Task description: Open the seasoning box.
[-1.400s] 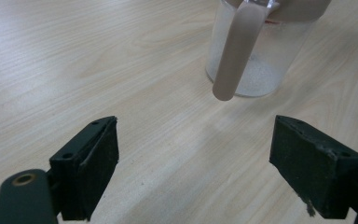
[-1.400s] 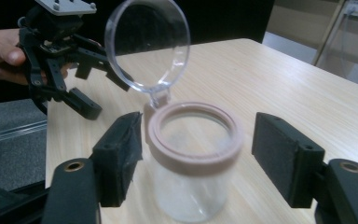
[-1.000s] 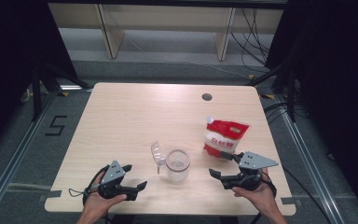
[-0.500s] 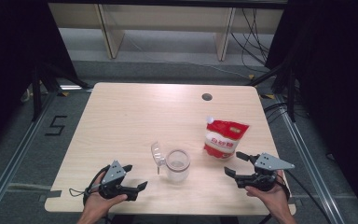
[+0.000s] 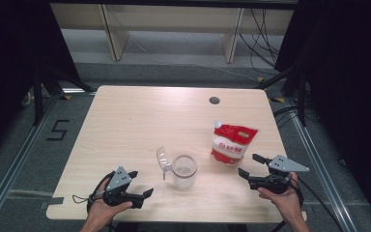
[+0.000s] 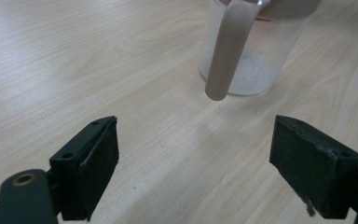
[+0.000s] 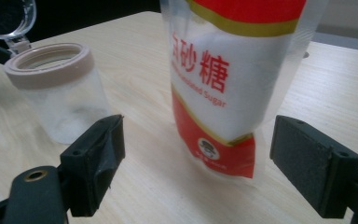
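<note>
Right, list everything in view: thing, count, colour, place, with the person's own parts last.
table: one, light wood, centre of the high view, a round hole near its far edge
sugar pouch: one, red and white, standing right of centre
jar: one, clear with a beige rim, near centre, clear lid flipped open at its left, a little white powder inside
shelving: one, pale wood, beyond the table
left gripper: one, black, near left edge, jaws open, pointing at the jar
right gripper: one, black, near right edge, jaws open, just opening wider, facing the pouch
hands: two, bottom edge
</note>
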A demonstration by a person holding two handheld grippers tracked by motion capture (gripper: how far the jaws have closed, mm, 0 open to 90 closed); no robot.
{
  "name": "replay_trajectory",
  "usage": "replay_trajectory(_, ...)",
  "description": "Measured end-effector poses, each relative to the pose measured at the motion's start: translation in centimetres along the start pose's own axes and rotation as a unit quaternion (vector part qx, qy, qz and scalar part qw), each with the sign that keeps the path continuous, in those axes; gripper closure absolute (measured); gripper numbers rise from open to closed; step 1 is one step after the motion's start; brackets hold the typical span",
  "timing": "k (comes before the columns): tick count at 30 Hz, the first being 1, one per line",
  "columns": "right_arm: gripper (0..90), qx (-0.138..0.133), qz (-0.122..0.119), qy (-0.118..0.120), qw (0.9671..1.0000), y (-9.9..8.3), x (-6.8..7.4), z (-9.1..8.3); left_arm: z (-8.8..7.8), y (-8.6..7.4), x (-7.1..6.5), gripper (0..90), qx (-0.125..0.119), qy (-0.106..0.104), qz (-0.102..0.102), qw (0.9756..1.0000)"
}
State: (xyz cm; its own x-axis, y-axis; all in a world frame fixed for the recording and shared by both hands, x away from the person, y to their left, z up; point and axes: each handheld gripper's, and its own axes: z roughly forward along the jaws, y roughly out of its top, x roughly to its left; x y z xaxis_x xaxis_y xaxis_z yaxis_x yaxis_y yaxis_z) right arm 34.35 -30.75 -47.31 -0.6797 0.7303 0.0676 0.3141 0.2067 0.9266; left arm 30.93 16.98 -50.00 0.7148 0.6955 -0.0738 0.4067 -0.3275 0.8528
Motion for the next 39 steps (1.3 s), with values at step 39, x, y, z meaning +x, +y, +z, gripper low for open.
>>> replay_trajectory(39, 22.1, -0.027, -0.032, 0.005, 0.9991, 1.2, -3.2, 6.3, 0.4, 0.0, 0.0, 15.1, 0.007, 0.001, 0.002, 1.0)
